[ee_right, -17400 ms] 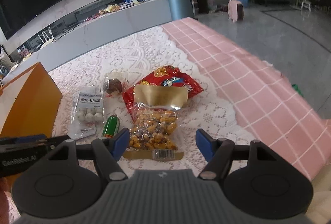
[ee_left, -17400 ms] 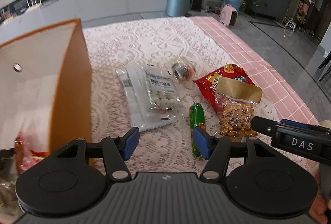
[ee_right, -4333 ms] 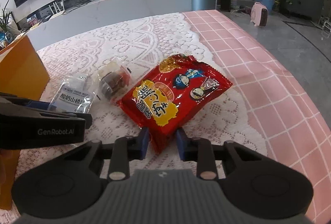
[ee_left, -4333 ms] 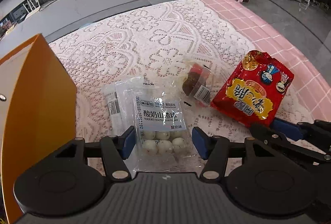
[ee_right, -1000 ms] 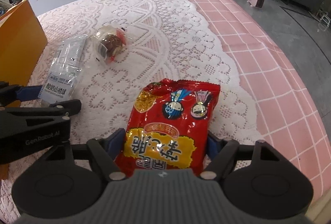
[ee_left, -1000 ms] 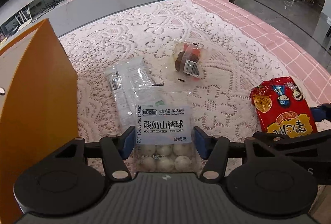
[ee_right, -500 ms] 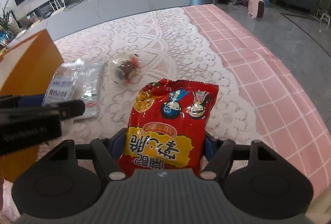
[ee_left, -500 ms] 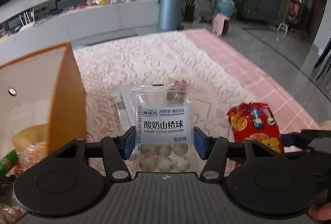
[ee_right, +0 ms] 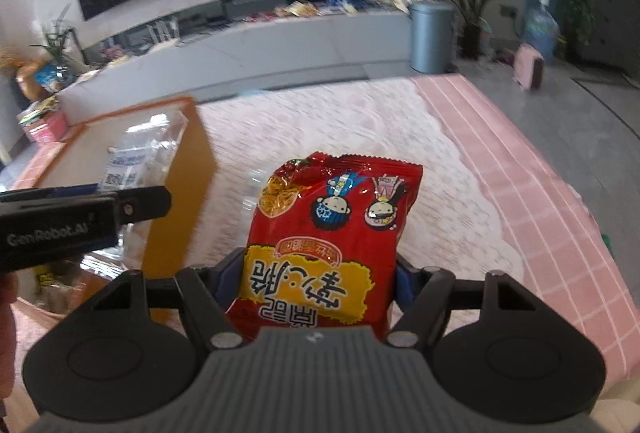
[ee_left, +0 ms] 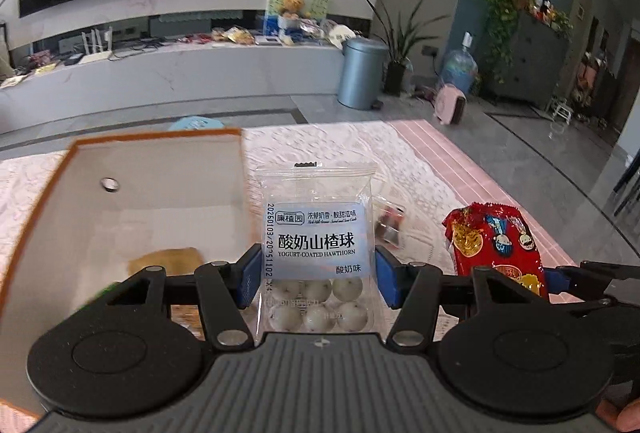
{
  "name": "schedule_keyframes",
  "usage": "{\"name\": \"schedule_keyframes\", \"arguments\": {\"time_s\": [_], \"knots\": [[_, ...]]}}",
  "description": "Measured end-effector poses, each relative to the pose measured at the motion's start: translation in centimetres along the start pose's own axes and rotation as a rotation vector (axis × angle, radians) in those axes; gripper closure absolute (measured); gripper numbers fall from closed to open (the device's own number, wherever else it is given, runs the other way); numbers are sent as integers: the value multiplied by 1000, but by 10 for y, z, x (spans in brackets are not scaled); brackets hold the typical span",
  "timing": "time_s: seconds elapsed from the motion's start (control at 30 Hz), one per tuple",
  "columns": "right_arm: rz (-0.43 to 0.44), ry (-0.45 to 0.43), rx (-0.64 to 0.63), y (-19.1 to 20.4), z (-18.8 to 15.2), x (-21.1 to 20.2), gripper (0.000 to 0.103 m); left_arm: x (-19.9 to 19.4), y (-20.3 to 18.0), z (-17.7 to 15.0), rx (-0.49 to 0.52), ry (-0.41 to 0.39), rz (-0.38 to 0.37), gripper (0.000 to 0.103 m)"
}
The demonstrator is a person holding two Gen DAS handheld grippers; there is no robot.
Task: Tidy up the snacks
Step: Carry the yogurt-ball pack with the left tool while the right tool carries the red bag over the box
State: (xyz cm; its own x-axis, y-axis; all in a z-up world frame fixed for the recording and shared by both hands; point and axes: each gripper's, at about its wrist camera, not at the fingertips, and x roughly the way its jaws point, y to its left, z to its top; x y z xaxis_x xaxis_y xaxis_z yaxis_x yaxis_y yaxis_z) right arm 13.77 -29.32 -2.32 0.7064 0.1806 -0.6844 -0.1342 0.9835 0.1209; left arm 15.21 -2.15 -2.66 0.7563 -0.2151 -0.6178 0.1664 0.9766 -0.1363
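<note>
Orange box (ee_left: 48, 193) sits open on my left, snacks in its bottom. My left claw (ee_left: 316, 279) grips the yogurt hawthorn pack (ee_left: 316, 245), lifted beside the box. My right claw (ee_right: 316, 285) clamps the red noodle bag (ee_right: 332, 233) above the lace-covered counter (ee_right: 460, 201).

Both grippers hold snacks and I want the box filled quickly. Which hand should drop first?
Left. The left gripper holds the hawthorn ball packet beside the orange box; the right gripper with the red noodle bag is farther off.
</note>
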Motion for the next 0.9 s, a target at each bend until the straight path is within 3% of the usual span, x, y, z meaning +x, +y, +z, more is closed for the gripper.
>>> {"name": "schedule_keyframes", "arguments": {"time_s": [0.13, 0.6, 0.9], "knots": [[59, -27, -32, 27, 6, -10, 33, -12, 22, 5, -20, -14, 24, 38], [257, -13, -178, 123, 34, -10, 33, -25, 77, 17, 72, 29, 93, 38], [239, 38, -308, 160, 47, 28, 33, 3, 107, 24, 99, 117, 170, 38]]}}
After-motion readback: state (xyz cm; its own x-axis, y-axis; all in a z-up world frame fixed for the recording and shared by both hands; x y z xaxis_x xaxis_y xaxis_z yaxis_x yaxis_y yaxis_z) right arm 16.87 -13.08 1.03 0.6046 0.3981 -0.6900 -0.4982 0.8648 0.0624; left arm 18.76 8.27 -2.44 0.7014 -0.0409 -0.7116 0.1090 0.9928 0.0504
